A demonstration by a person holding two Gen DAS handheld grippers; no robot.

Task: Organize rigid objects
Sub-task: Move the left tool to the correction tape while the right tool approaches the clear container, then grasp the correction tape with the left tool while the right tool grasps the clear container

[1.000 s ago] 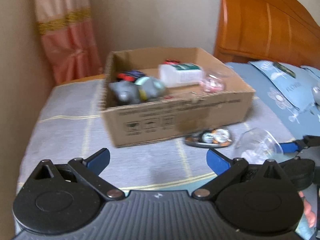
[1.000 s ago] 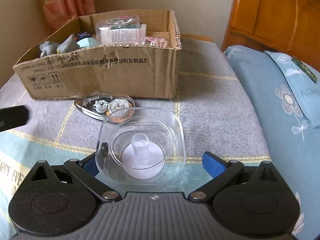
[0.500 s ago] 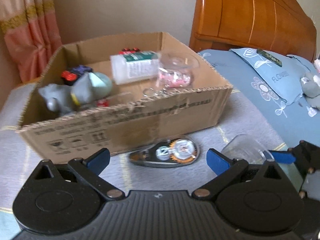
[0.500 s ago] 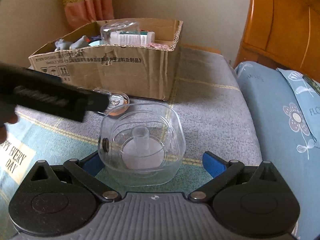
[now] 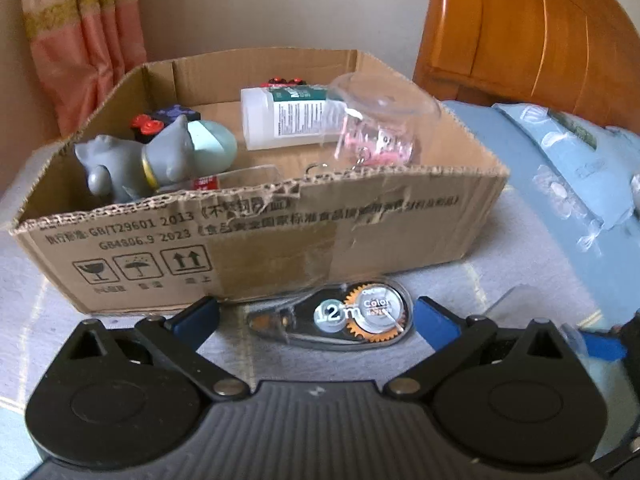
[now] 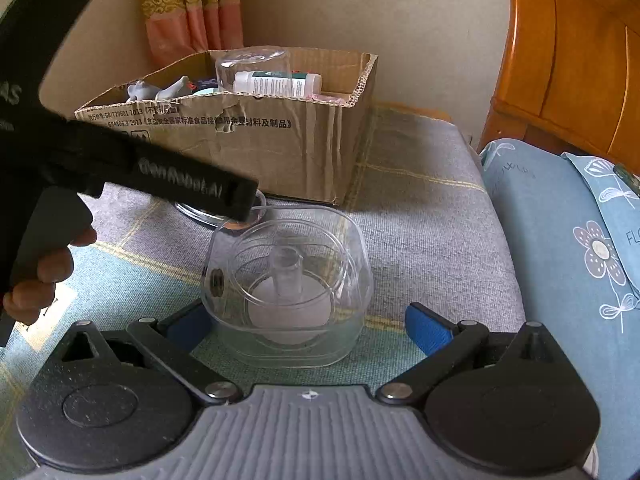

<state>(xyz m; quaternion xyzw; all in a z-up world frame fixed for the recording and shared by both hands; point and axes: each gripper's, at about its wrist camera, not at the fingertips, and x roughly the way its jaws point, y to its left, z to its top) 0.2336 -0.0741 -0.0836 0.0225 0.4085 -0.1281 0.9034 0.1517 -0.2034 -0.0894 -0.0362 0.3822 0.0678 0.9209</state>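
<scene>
A: Left gripper (image 5: pixel 316 316) has its jaws spread wide with nothing gripped. The tape roller (image 5: pixel 340 320) lies flat on the gray blanket (image 5: pixel 500 280) between the blue fingertips (image 5: pixel 196 314), but neither pad touches it.

B: And the right gripper (image 6: pixel 306 320)?

A: Also wide open. The clear case (image 6: pixel 286 288) sits on the blanket between its fingers; the left blue pad is just beside the case wall, though I cannot tell whether it touches. The right pad stands well apart from it.

B: Where is the box?

A: The box (image 5: pixel 280 248) stands on the blanket just behind the roller, open at the top. Inside, a gray toy (image 5: pixel 136 164) is at the near left with a pale green egg (image 5: pixel 212 144) against it. A white bottle (image 5: pixel 288 118) lies on its side toward the back, and a clear cup (image 5: pixel 380 120) with pink bits inside lies tipped at the right.

B: Anything else in the right view?

A: The left gripper's black body crosses it from the upper left, and its tip hides the roller. A hand (image 6: pixel 40 272) grips its handle at the left edge. Beside the blanket on the right is a blue pillow (image 6: pixel 560 240), with a wooden headboard (image 6: pixel 568 60) behind.
</scene>
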